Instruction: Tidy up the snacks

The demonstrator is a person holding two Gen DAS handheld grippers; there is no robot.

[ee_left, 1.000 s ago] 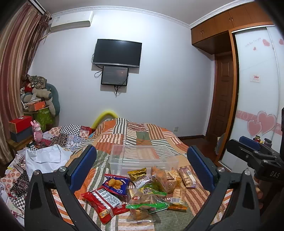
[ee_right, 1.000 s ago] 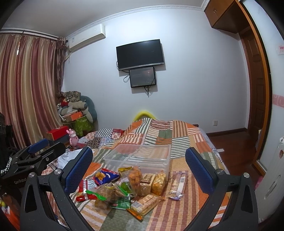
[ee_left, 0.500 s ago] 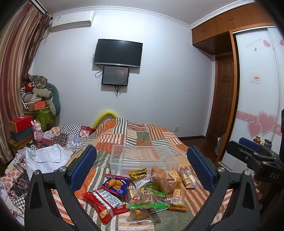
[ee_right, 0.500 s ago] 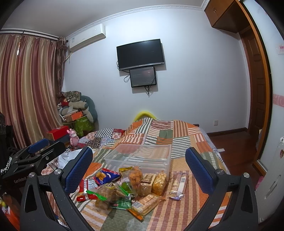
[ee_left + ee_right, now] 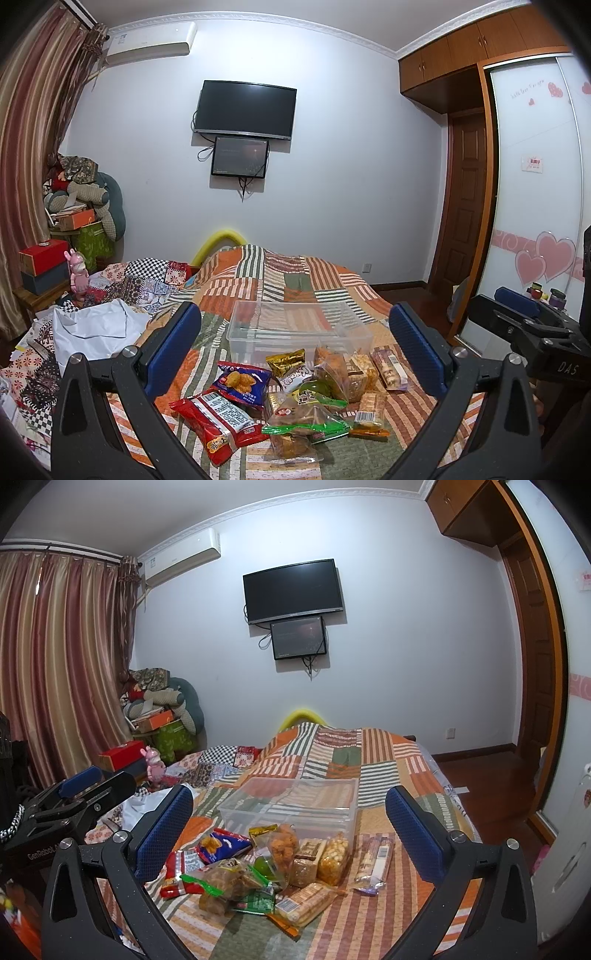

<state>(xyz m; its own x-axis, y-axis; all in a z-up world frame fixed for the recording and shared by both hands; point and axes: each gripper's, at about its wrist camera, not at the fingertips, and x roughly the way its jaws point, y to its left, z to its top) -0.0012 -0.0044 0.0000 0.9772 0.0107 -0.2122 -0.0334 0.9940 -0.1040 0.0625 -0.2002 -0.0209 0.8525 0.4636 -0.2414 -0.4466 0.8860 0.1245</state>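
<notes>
Two grippers wait, nothing moved

Both the left gripper (image 5: pixel 295 350) and right gripper (image 5: pixel 290 830) hover with fingers wide apart, holding nothing, just as a second ago. The snack packets (image 5: pixel 295 398) lie heaped on the bed (image 5: pixel 399 904), just before the empty clear plastic bin (image 5: pixel 295 328). Sorting seems unstarted.

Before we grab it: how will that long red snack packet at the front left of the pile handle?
The red snack packet is probably floppy: it lies flat and creased on the patchwork quilt, so a pinch at one end would likely let it droop. Its glossy film looks slippery. It seems light for its size and, being flat, unlikely to roll.
</notes>
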